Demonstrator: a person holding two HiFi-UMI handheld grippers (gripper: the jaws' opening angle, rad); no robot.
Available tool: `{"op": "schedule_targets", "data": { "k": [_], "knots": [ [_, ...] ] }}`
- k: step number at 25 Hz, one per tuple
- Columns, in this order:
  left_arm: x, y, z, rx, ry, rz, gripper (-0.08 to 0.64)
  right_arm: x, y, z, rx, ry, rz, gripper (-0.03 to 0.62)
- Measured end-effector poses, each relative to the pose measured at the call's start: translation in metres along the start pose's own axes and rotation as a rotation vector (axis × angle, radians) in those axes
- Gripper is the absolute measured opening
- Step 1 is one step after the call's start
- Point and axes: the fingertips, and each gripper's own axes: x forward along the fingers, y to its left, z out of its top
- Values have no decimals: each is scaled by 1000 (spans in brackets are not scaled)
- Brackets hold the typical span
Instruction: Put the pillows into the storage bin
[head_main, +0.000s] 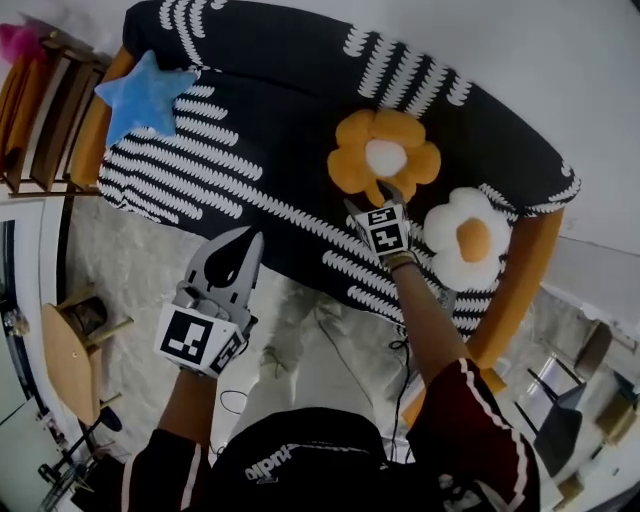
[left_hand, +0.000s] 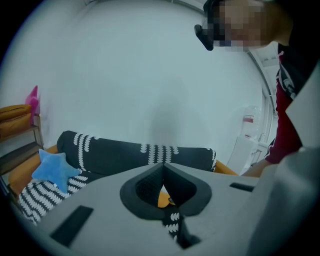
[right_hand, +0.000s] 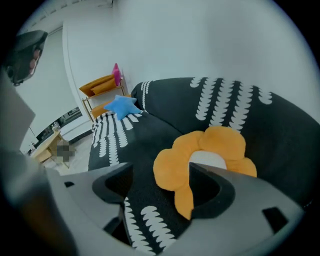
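Three pillows lie on a black sofa with white stripes. They are a blue star, an orange flower with a white centre and a white flower with an orange centre. My right gripper is open at the near edge of the orange flower. One orange petal sits between the jaws and the pads do not press it. My left gripper is shut and empty, held over the floor in front of the sofa. In the left gripper view the blue star shows at the left. No storage bin is in view.
A wooden shelf with a pink thing on it stands left of the sofa. A small wooden table is on the floor at the lower left. Chairs stand at the lower right, and a cable runs across the floor.
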Motion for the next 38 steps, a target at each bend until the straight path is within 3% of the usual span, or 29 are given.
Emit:
{"op": "schedule_targets", "data": {
  "k": [9, 14, 23, 26, 29, 31, 38],
  "knots": [
    [1, 27, -54, -73, 75, 90, 3, 95, -29, -37, -83, 102, -5, 349],
    [0, 37, -67, -98, 93, 111, 3, 120, -27, -53, -130, 162, 26, 418],
    [7, 47, -77, -119, 103, 115, 2, 146, -39, -69, -247, 230, -67, 426],
    [3, 52, -73, -128, 108, 117, 3, 141, -40, -63, -237, 239, -82, 361],
    [0, 53, -69, -133, 108, 120, 3, 131, -42, -56, -206, 229, -83, 251],
    [-1, 49, -65, -139, 107, 115, 3, 120, -43, -52, -200, 219, -87, 140],
    [-27, 29, -35, -140, 75, 76, 3, 62, -34, -33, -194, 190, -78, 98]
  ]
}}
